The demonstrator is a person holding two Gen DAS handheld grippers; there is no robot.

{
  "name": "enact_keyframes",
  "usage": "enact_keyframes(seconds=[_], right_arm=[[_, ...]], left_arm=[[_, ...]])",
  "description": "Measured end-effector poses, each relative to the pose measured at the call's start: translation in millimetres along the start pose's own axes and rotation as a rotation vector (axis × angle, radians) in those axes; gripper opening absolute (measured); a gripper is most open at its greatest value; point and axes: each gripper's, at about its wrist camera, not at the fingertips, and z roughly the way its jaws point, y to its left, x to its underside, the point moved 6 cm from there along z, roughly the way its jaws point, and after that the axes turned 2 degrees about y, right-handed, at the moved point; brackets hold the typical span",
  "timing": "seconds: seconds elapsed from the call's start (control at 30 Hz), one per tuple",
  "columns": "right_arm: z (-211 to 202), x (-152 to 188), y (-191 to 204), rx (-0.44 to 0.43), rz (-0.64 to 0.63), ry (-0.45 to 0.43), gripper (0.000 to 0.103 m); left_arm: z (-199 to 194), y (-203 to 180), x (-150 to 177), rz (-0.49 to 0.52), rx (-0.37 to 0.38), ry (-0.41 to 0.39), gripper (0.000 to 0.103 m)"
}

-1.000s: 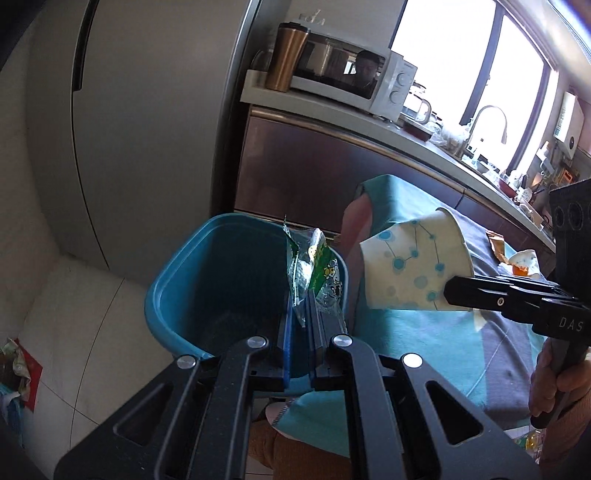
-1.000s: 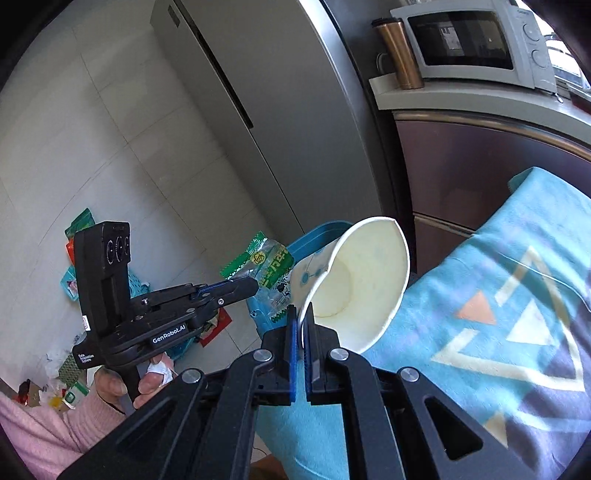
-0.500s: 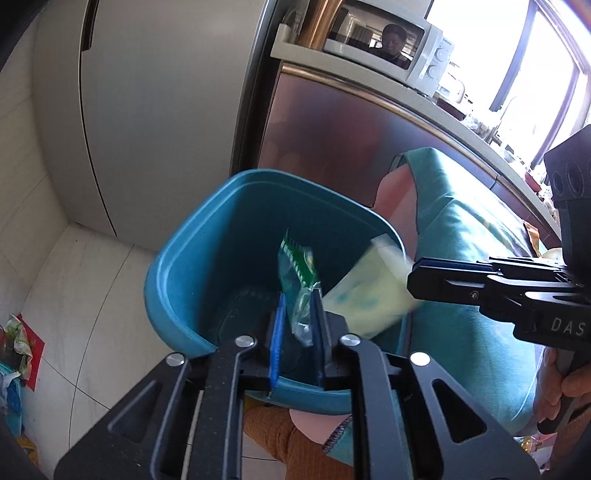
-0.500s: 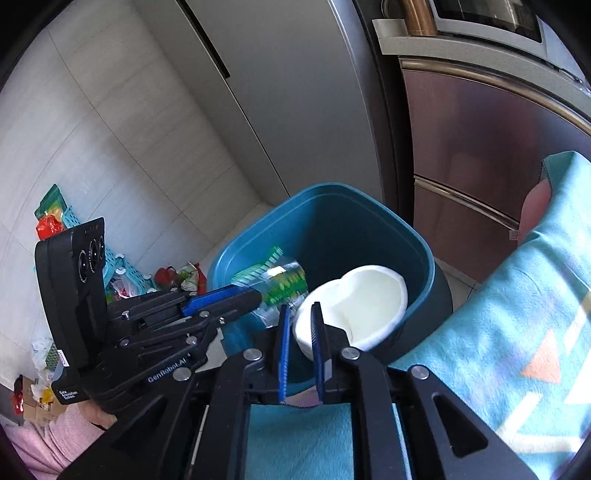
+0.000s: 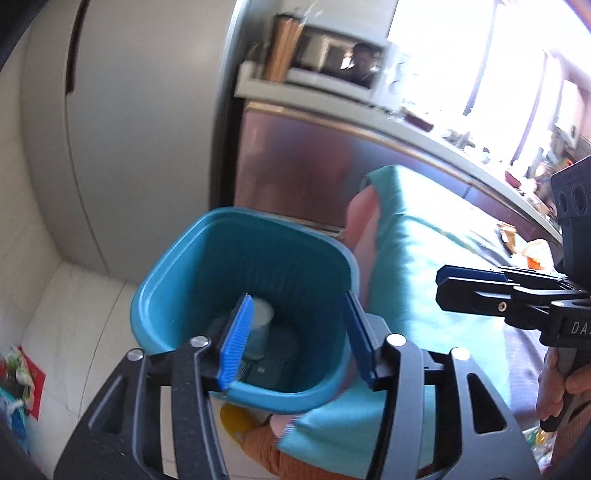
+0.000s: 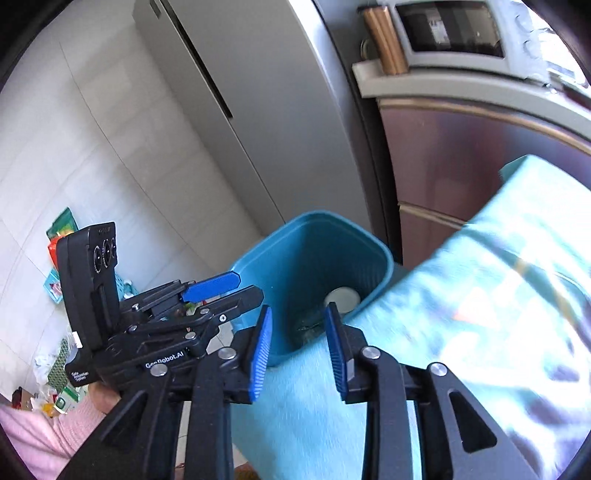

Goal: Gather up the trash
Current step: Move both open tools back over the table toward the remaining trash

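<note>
A teal trash bin (image 5: 177,280) stands on the floor below both grippers. A white paper cup (image 5: 263,314) lies at its bottom, with a green wrapper (image 6: 308,322) dimly visible beside it. My left gripper (image 5: 297,301) hovers over the bin's near rim; its jaws are opening and nothing is between the blue pads. My right gripper (image 6: 298,310) hangs over the bin's near edge (image 6: 258,266), its jaws also opening and empty. The cup (image 6: 343,297) shows past its right finger. Each gripper appears in the other's view: the right gripper (image 5: 441,286) and the left gripper (image 6: 249,287).
A table under a teal patterned cloth (image 6: 480,295) presses against the bin's right side. Behind the bin stand a grey fridge (image 5: 140,129) and a brown cabinet (image 5: 295,166) with a microwave (image 6: 454,33) on top. Loose wrappers (image 6: 59,236) litter the white floor on the left.
Both grippers let go: the green wrapper left the left gripper and the paper cup left the right, and both now lie in the bin. Both sets of jaws have spread.
</note>
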Motion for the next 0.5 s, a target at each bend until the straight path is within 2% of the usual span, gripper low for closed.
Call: enact_keyframes(seconds=[0.27,0.37,0.5], right_arm=[[-93,27,-26,0.059,0.057,-0.152,0.035],[-121,44,-50,0.107,0.109,-0.204,0.036],[-166,78,-80,0.216,0.183,-0.273,0.037]], left_arm=[[-20,-85,-7,0.146,0.144,-0.050,0.057],[-20,-125,-4,0.200,0.215,-0.040,0.057],[-18,-181,6,0.272,0.304,-0.015,0.057]])
